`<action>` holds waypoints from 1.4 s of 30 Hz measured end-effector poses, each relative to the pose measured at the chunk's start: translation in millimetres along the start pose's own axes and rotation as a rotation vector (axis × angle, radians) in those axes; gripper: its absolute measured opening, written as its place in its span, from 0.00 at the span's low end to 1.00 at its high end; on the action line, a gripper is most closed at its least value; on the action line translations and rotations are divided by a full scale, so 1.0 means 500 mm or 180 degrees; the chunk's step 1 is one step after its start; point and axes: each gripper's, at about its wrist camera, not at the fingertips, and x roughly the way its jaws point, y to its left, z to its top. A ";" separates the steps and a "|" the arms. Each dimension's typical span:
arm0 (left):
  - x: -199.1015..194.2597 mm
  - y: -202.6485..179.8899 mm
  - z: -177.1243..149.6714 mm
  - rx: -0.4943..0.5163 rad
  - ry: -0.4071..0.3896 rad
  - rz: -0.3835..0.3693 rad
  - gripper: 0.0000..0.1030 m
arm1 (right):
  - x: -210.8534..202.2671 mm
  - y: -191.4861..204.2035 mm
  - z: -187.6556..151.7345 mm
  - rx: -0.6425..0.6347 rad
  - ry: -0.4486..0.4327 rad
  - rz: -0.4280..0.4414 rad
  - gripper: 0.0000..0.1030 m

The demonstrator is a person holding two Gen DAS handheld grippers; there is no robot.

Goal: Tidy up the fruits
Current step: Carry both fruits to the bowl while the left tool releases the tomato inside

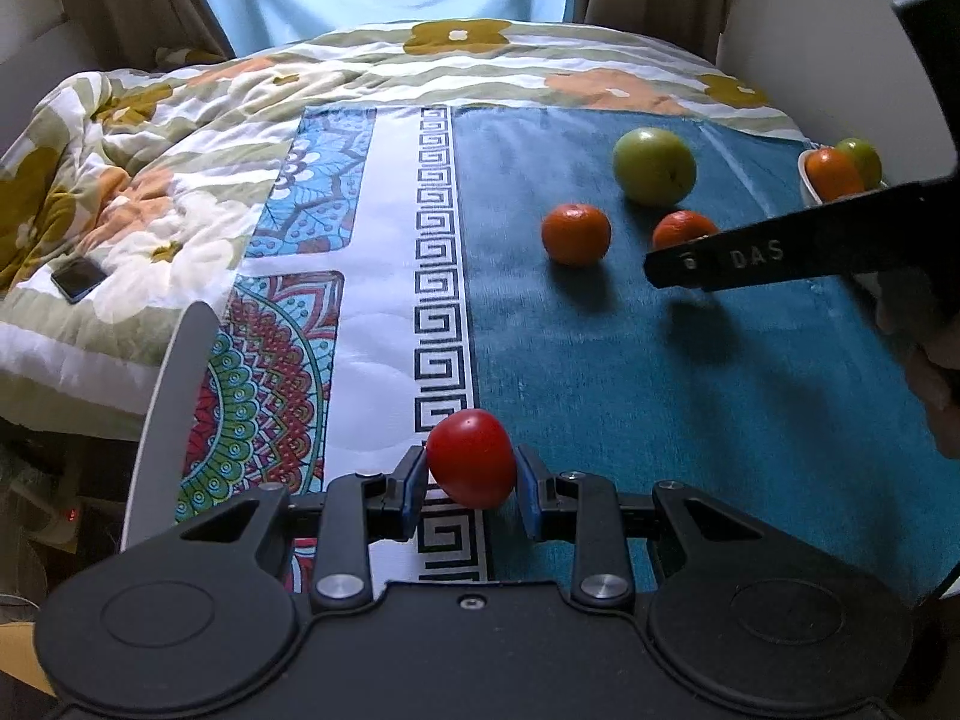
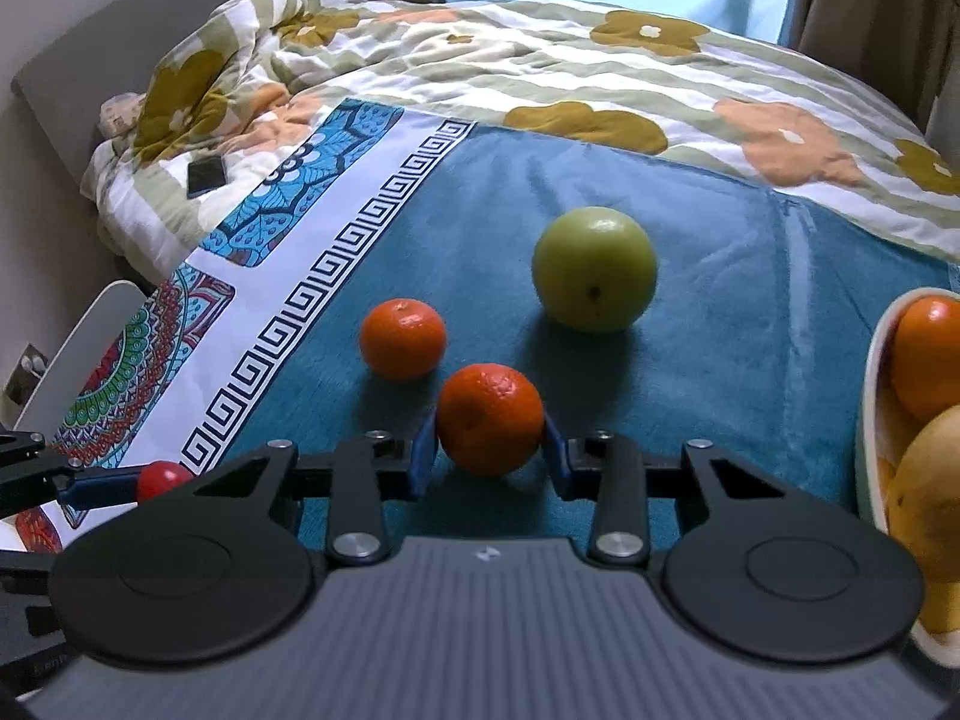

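My left gripper [image 1: 471, 471] is shut on a small red tomato [image 1: 470, 450] over the white key-pattern band of the cloth; the same tomato [image 2: 162, 479] shows at the lower left of the right wrist view. My right gripper [image 2: 489, 438] is shut on a mandarin [image 2: 489, 414], its blue pads against both sides, low over the teal cloth [image 2: 750, 330]. A second mandarin [image 2: 403, 337] lies just left of it and a green apple [image 2: 594, 269] lies farther back. From the left wrist view a right gripper finger [image 1: 780, 252] partly hides the held mandarin [image 1: 681, 227].
A white bowl [image 2: 870, 396] holding oranges and a yellow fruit stands at the right edge of the cloth. A floral quilt [image 1: 180, 138] is bunched at the left and back, with a phone [image 1: 78, 277] on it. A white curved panel [image 1: 174, 420] stands at the left edge.
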 end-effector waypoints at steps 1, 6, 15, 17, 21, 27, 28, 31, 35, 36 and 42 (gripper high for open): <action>-0.003 -0.001 0.003 0.0001 -0.0013 0.0001 0.33 | -0.005 -0.002 -0.001 0.0021 -0.0008 -0.0005 0.50; -0.023 -0.012 0.024 0.0050 -0.0128 -0.0022 0.33 | -0.037 -0.014 -0.004 0.0114 -0.0072 -0.0037 0.50; -0.069 -0.052 0.084 0.0299 -0.0362 -0.0156 0.33 | -0.122 -0.060 -0.017 0.0444 -0.0181 -0.0258 0.50; -0.079 -0.065 0.098 0.0350 -0.0406 -0.0192 0.33 | -0.146 -0.079 -0.021 0.0568 -0.0217 -0.0313 0.50; -0.099 -0.100 0.124 0.0399 -0.0476 -0.0282 0.33 | -0.193 -0.120 -0.033 0.0713 -0.0275 -0.0409 0.50; -0.120 -0.178 0.159 0.0448 -0.0579 -0.0405 0.33 | -0.260 -0.190 -0.056 0.0773 -0.0320 -0.0519 0.50; -0.122 -0.194 0.162 0.0461 -0.0580 -0.0428 0.33 | -0.270 -0.203 -0.060 0.0784 -0.0329 -0.0542 0.50; -0.124 -0.246 0.171 0.0502 -0.0597 -0.0509 0.33 | -0.299 -0.243 -0.076 0.0830 -0.0352 -0.0603 0.50; -0.120 -0.316 0.173 0.0576 -0.0590 -0.0611 0.33 | -0.330 -0.298 -0.097 0.0889 -0.0354 -0.0665 0.50; -0.117 -0.336 0.174 0.0599 -0.0580 -0.0637 0.33 | -0.338 -0.314 -0.103 0.0904 -0.0352 -0.0679 0.50; -0.090 -0.437 0.178 0.0681 -0.0485 -0.0752 0.33 | -0.366 -0.397 -0.131 0.1001 -0.0366 -0.0719 0.50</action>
